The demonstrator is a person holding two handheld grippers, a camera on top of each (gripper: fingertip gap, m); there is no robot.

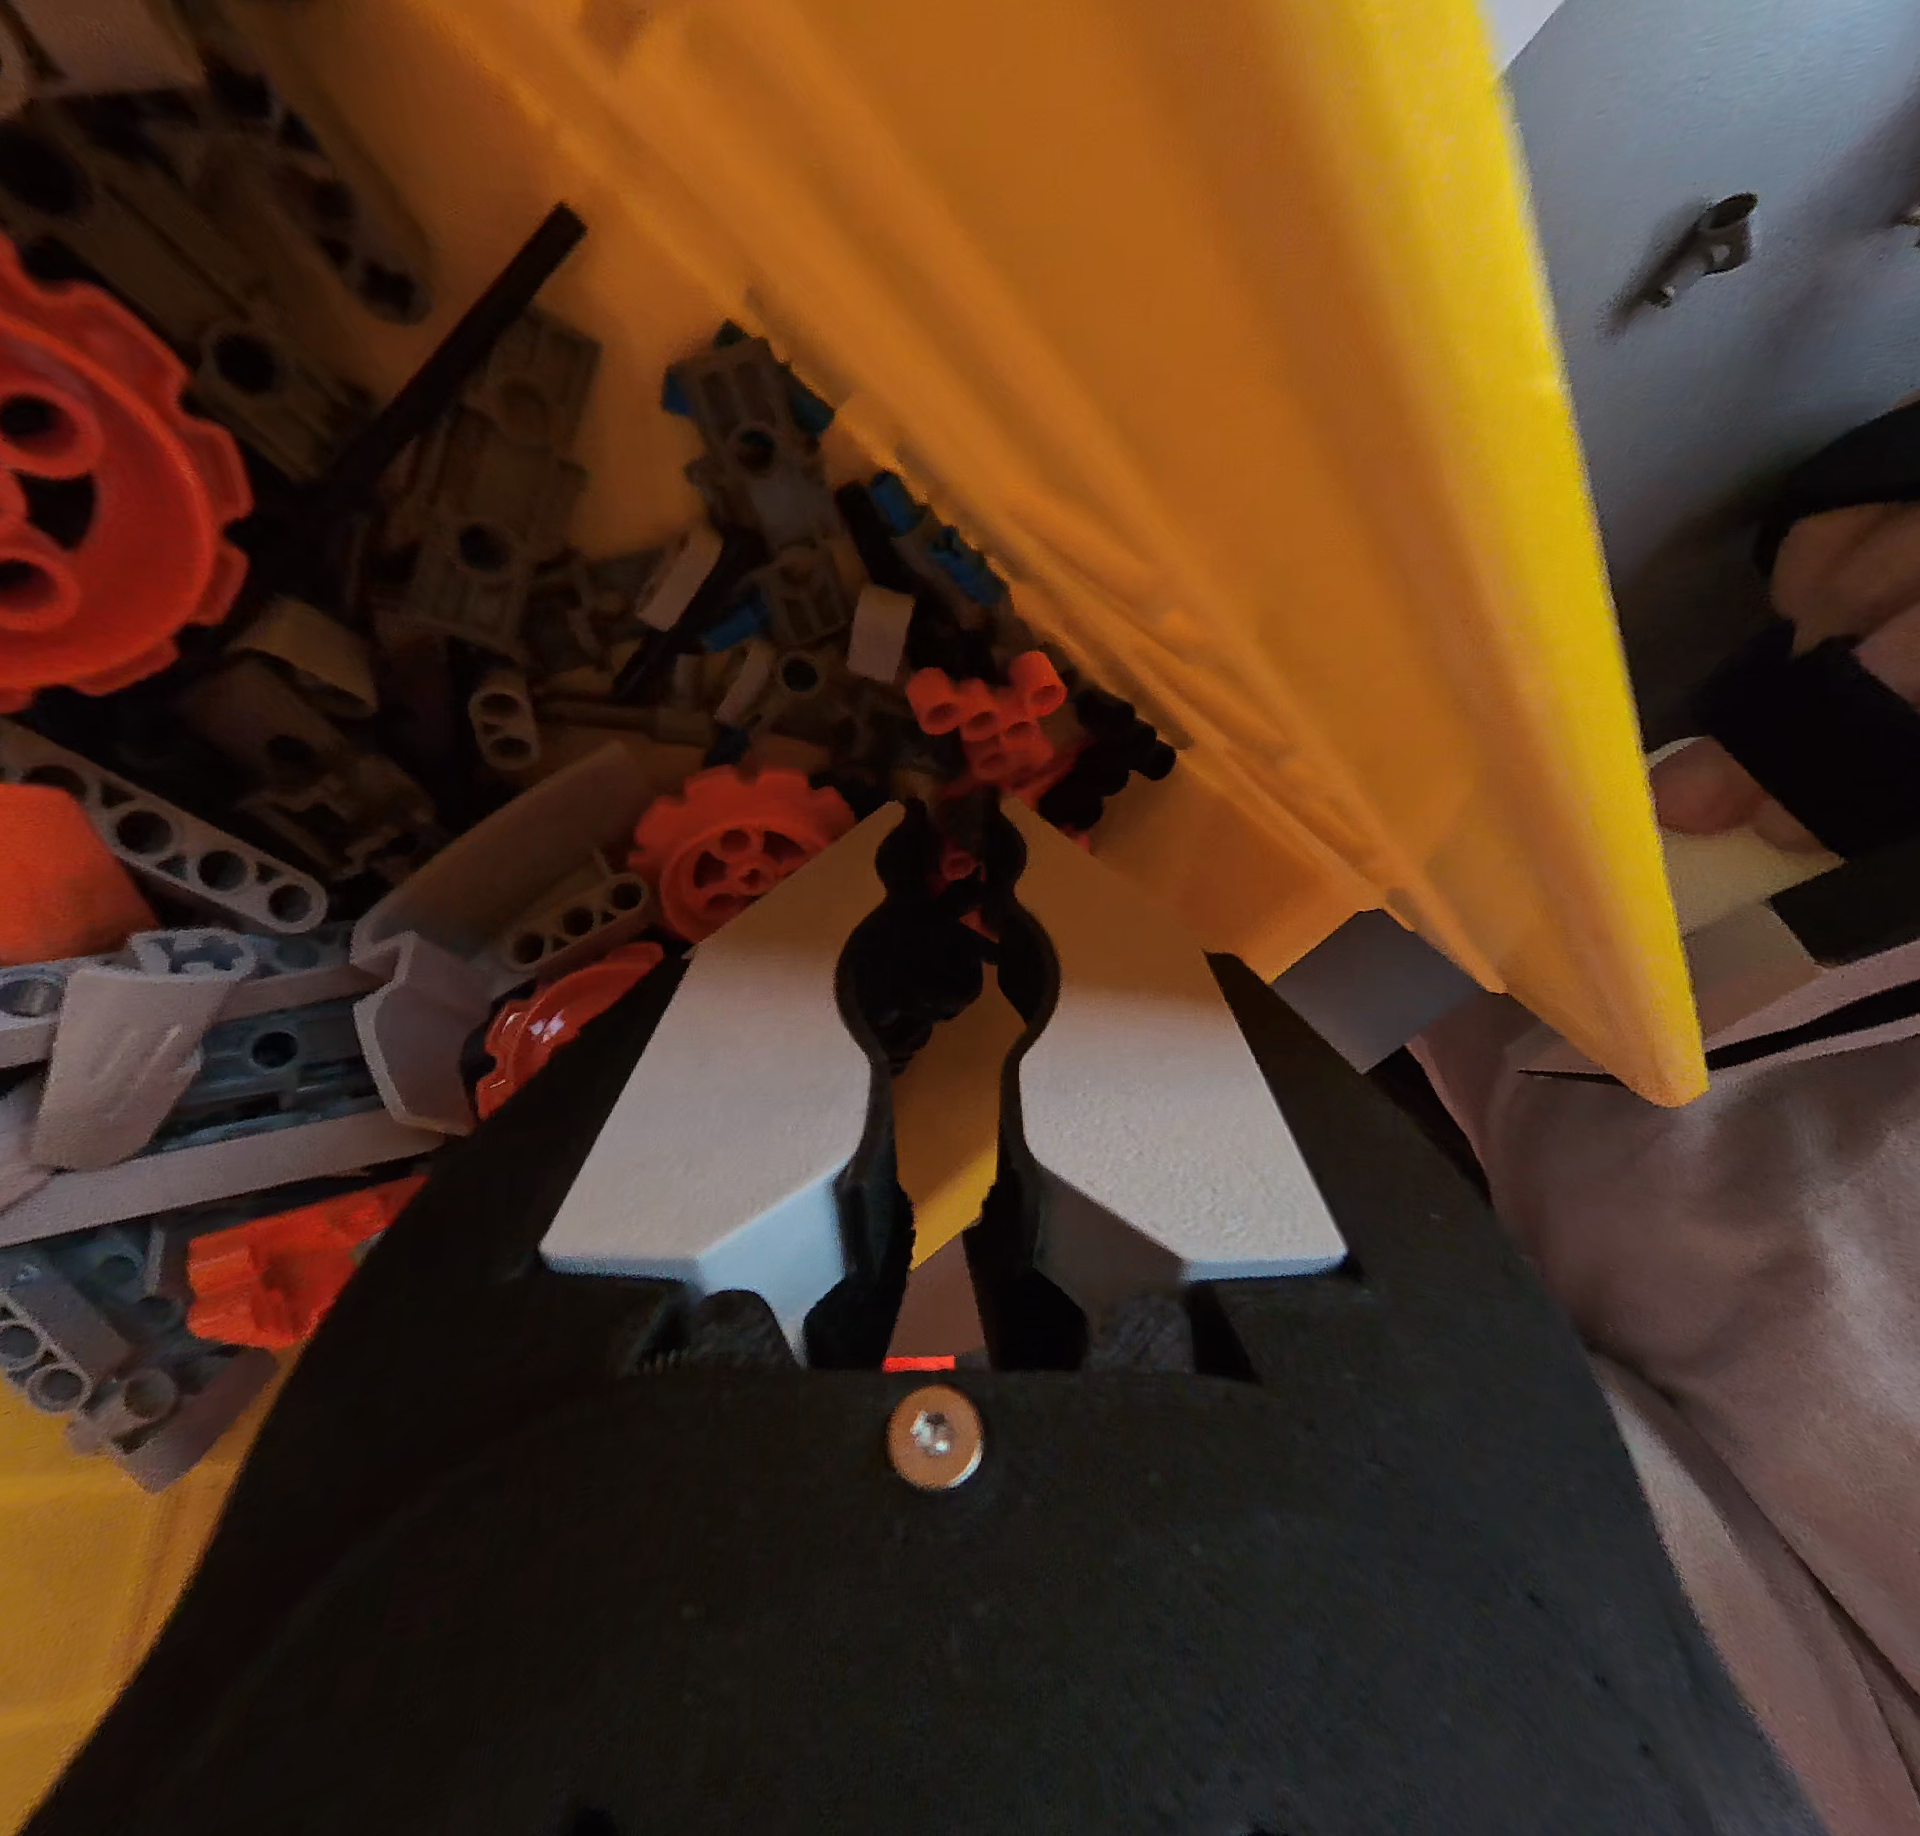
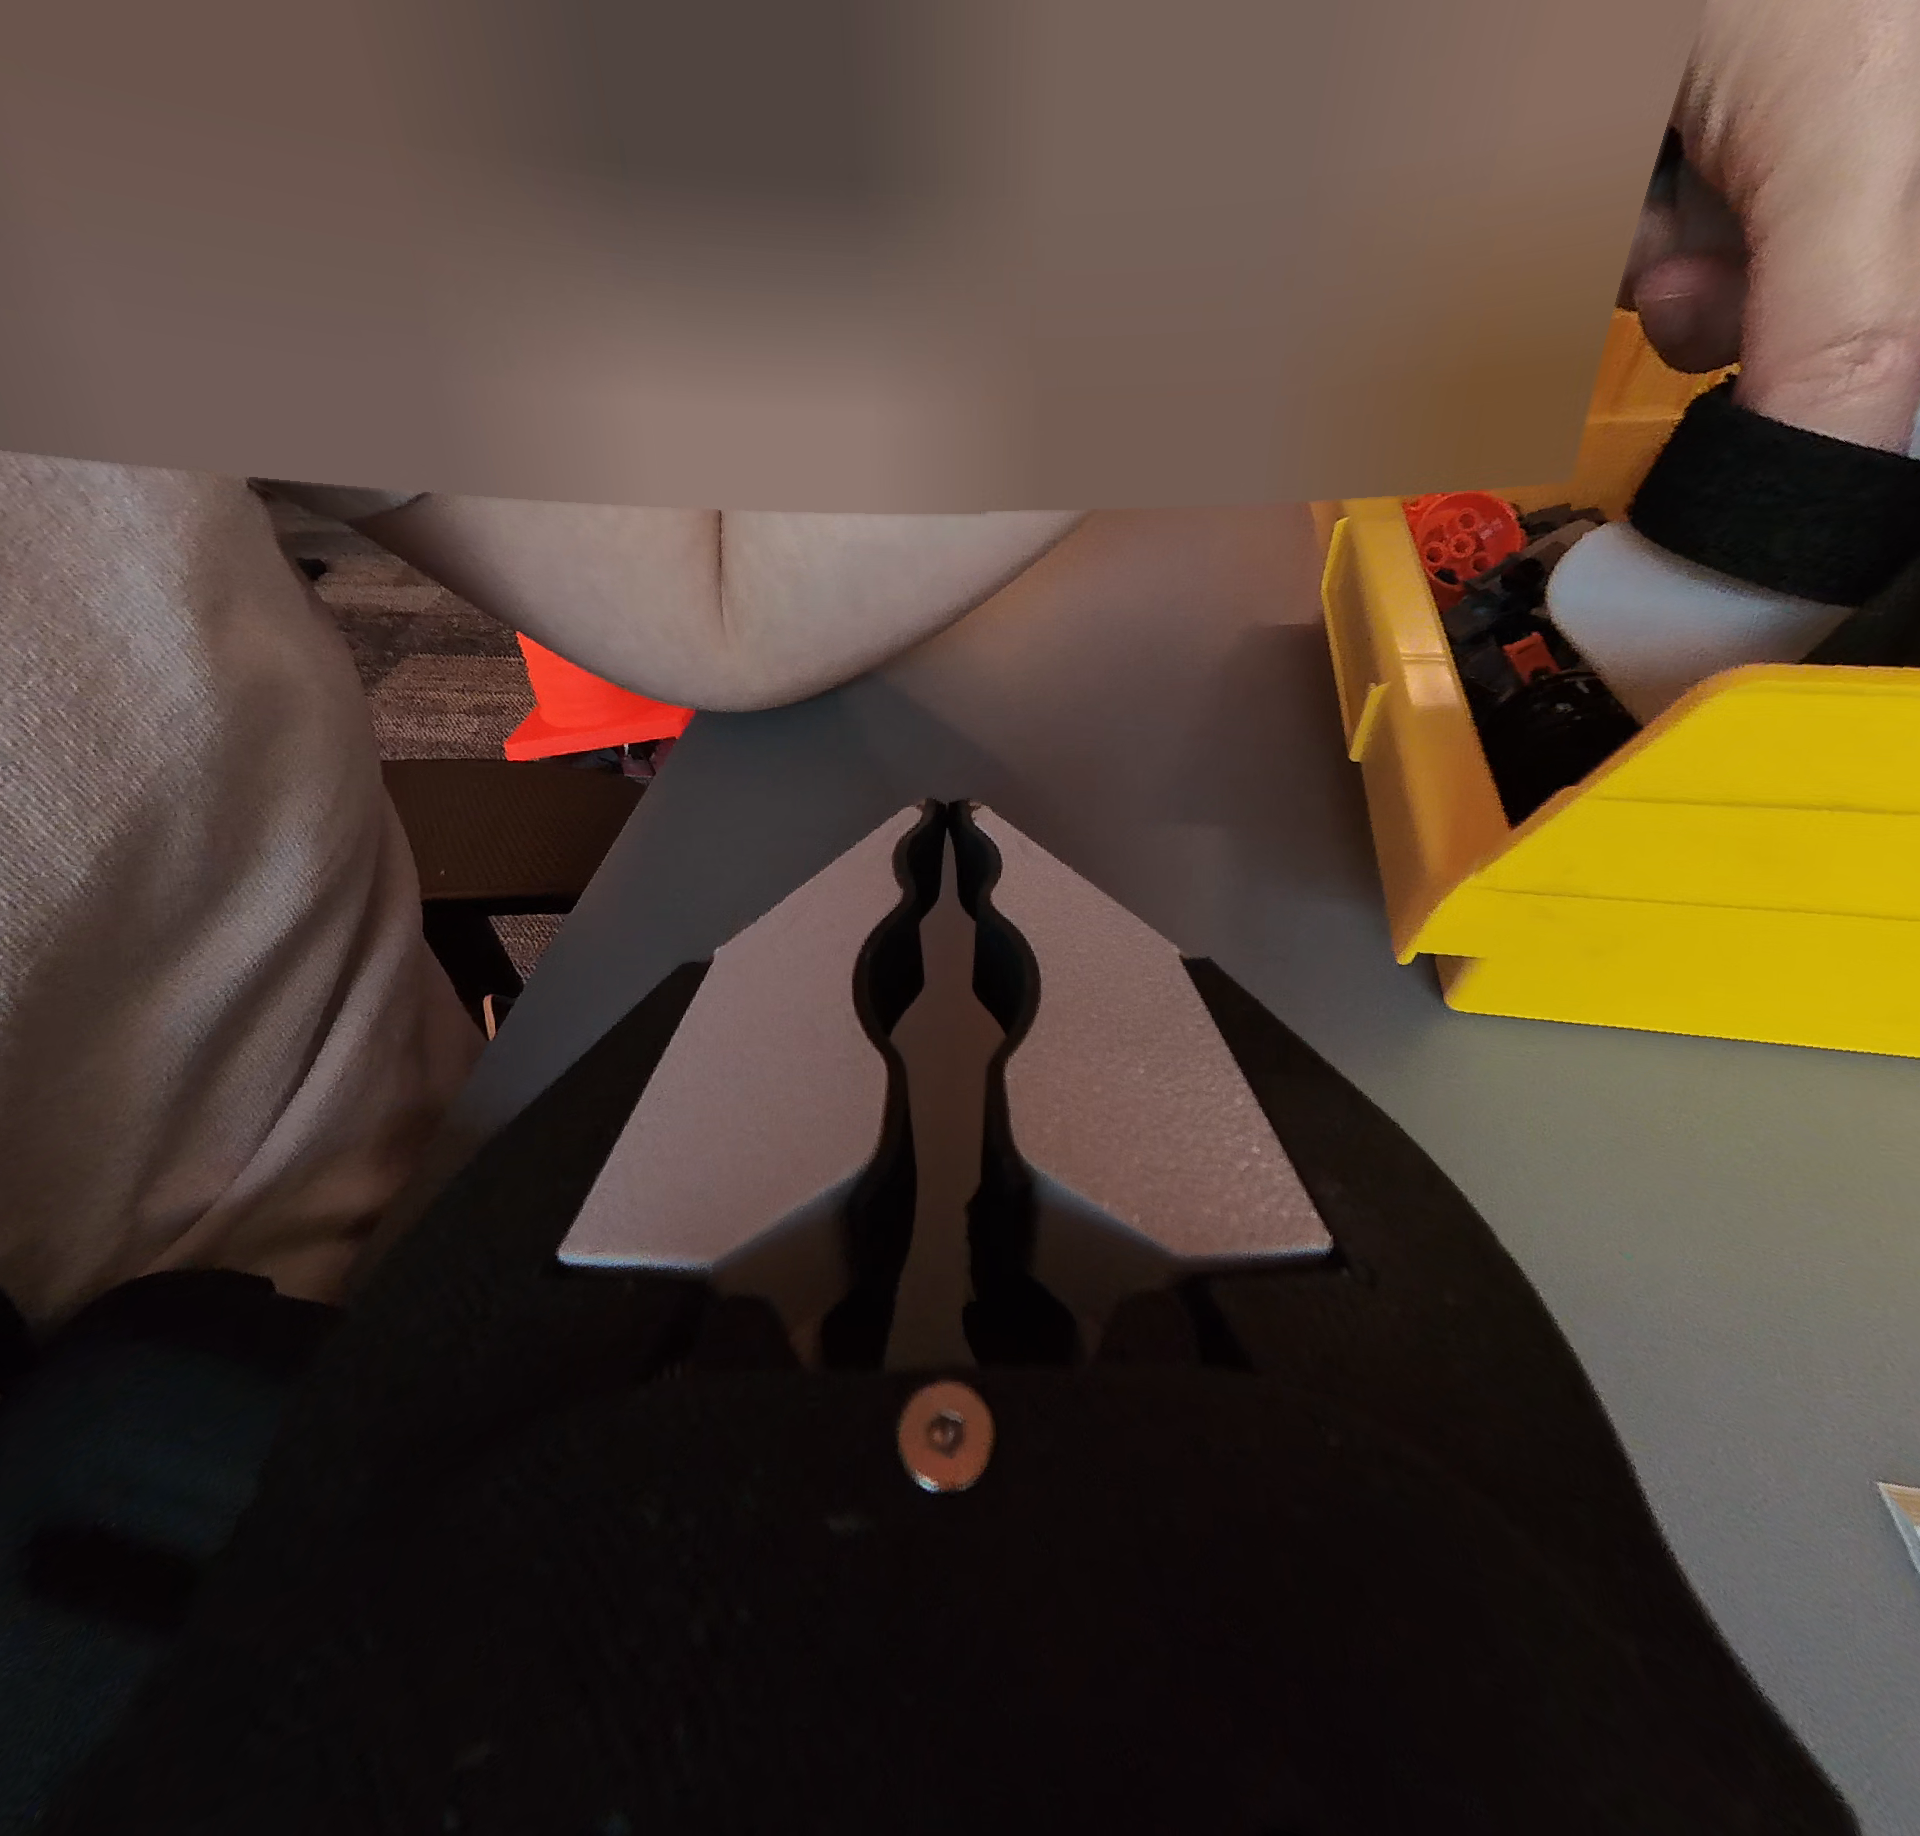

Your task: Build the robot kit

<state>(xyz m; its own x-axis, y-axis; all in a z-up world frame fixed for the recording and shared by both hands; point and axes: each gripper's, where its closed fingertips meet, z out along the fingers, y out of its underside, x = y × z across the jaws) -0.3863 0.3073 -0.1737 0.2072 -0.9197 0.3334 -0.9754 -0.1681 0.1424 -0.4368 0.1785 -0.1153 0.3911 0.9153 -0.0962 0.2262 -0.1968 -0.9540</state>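
My left gripper [image 1: 958, 830] reaches into a yellow bin [image 1: 1143, 332] full of loose building-toy parts. Its fingertips are closed on a small red and black piece [image 1: 958, 864] that fills the narrow gap between them, close to the bin's wall. An orange multi-hole connector [image 1: 987, 716] and an orange toothed wheel [image 1: 727, 851] lie just beyond the tips. In the right wrist view the same bin [image 2: 1714, 851] stands at the right, with a hand [image 2: 1818, 228] holding the left gripper's white body [image 2: 1662, 612] inside it. My right gripper [image 2: 948, 807] is shut with nothing between its pads, over the grey table [image 2: 1558, 1267] near its corner.
A large orange gear [image 1: 83, 498], grey beams [image 1: 208, 861] and black axles fill the bin's left side. Beyond the table's edge are a person's beige clothing [image 2: 156, 851], an orange object on the carpet [image 2: 582, 706] and a dark surface lower down. My hands' fingertips stand some 15 centimeters from each other. The large orange gear [image 1: 83, 498] lies some 11 centimeters from my left tips, 25 centimeters from my right tips.
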